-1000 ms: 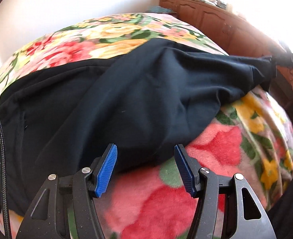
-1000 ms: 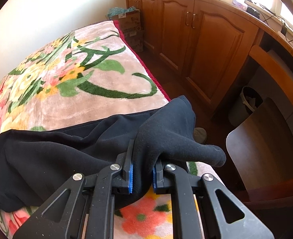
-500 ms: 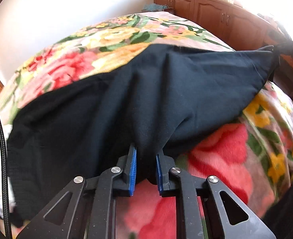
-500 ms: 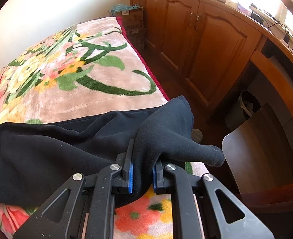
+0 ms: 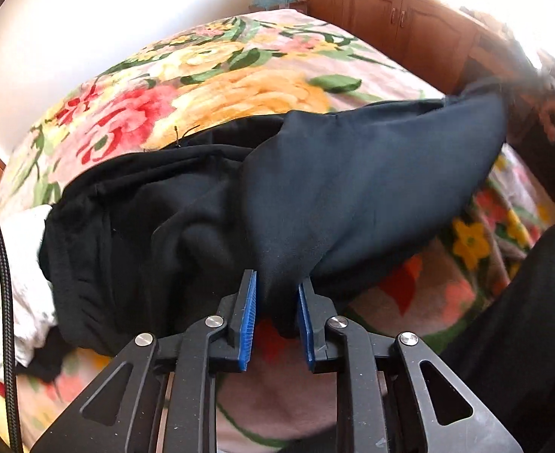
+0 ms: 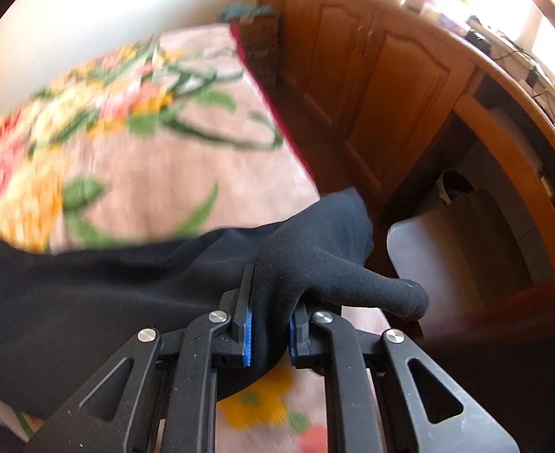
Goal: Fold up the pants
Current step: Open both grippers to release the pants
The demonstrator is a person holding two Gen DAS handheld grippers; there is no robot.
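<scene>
Since the earlier frame: left gripper (image 5: 276, 317) has clamped onto the pants (image 5: 353, 188), jaws easing slightly; near edge now lifted off the floral blanket (image 5: 239, 87). Right gripper (image 6: 269, 330) clenches the hem. Item: soft, limp, light, drapes; best held at edges.

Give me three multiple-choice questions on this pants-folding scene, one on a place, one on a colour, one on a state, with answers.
1. Where do the dark fabric pants lie?
A. on the floral blanket
B. on a chair
C. on the floor

2. What colour are the left gripper pads?
A. red
B. blue
C. white

3. What is the right gripper doing?
A. standing open, empty
B. clamping a sock
C. clamping the pants

Answers: 1 A, the blanket shows around the pants; 2 B, blue pads flank the pinched cloth; 3 C, dark fabric is squeezed between its pads.
</scene>
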